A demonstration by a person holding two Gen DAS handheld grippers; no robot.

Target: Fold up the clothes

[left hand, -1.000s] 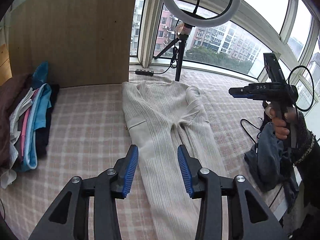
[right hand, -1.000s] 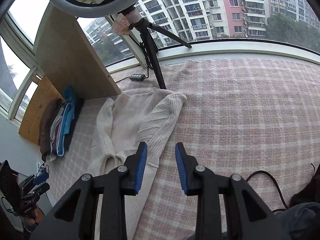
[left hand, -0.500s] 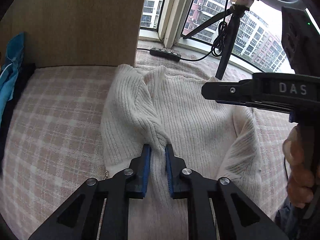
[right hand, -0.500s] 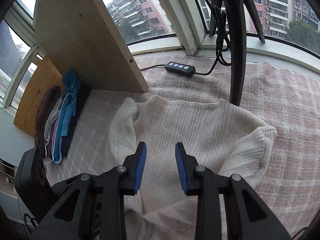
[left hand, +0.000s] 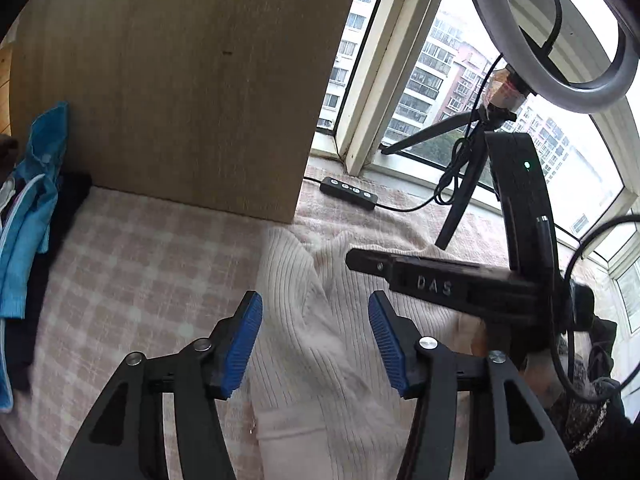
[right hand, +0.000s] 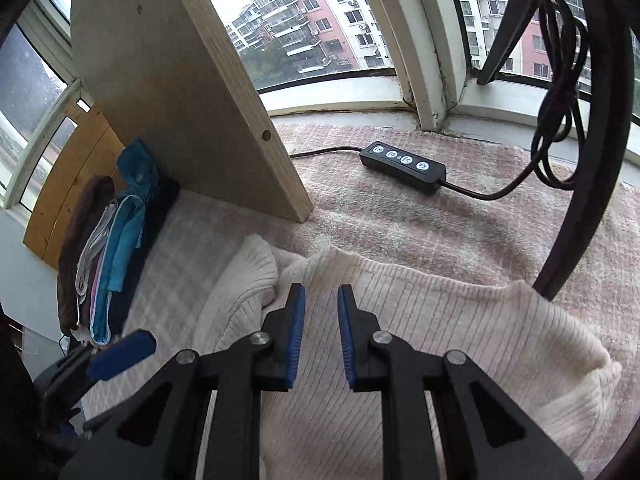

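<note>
While sweater (left hand: pixel 320 344) lies flat on checked cloth (left hand: pixel 132 276), collar toward window, my left gripper (left hand: pixel 316 344) is opening over shoulder fold — nothing pinched. Right gripper (right hand: pixel 322 336) closing at neckline, pads not yet on knit. Pinch both layers, lift evenly — avoid dragging.

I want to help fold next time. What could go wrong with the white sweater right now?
1. The left claw is opening over the sweater, so its folded sleeve might slip loose.
2. The right claw is closing near the collar; it might pinch a bunch and leave a wrinkle.
3. The black tripod leg and remote cable lie just past the collar, so a claw could snag them.
</note>
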